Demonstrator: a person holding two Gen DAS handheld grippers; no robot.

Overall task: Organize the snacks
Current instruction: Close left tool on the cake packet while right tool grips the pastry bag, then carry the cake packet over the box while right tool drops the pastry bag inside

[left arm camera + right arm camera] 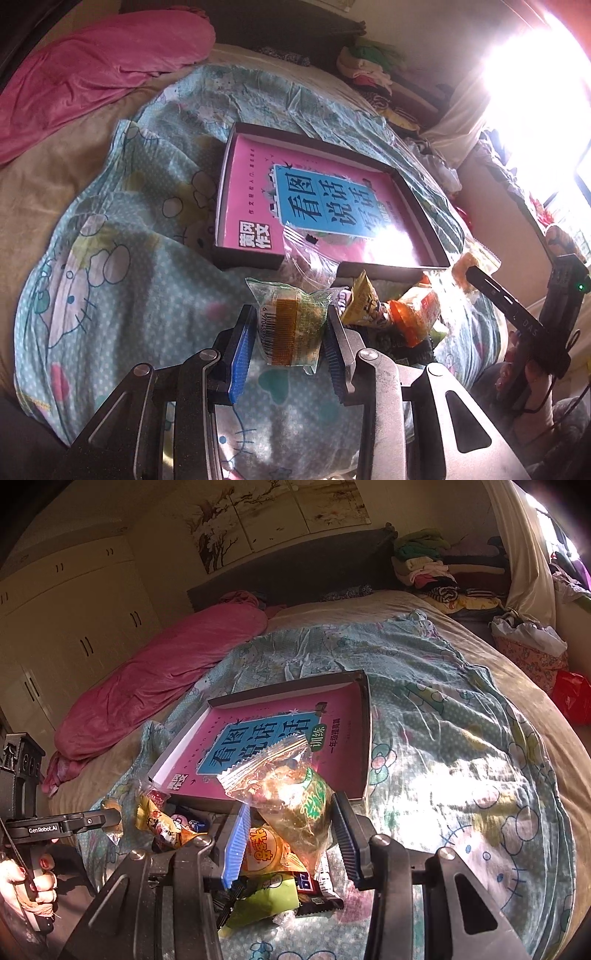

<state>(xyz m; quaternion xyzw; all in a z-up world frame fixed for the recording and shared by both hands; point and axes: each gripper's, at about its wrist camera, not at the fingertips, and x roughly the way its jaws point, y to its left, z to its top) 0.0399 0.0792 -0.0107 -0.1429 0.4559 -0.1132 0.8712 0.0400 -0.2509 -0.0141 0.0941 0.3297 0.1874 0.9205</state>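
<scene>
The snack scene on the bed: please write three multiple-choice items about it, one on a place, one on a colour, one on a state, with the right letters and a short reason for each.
1. Where does the shallow box lie?
A. on the patterned blue quilt
B. on a wooden desk
C. on the floor

2. What is the main colour of the book cover inside the box?
A. green
B. pink
C. white

3. What is the state of the left gripper?
A. open and empty
B. shut on a clear-wrapped cake
C. shut on the book

Answers:
1 A: the shallow box rests on the quilt spread over the bed.
2 B: the book cover is pink with a blue title panel.
3 B: the left gripper has its jaws pressed on both sides of the clear-wrapped cake.
</scene>
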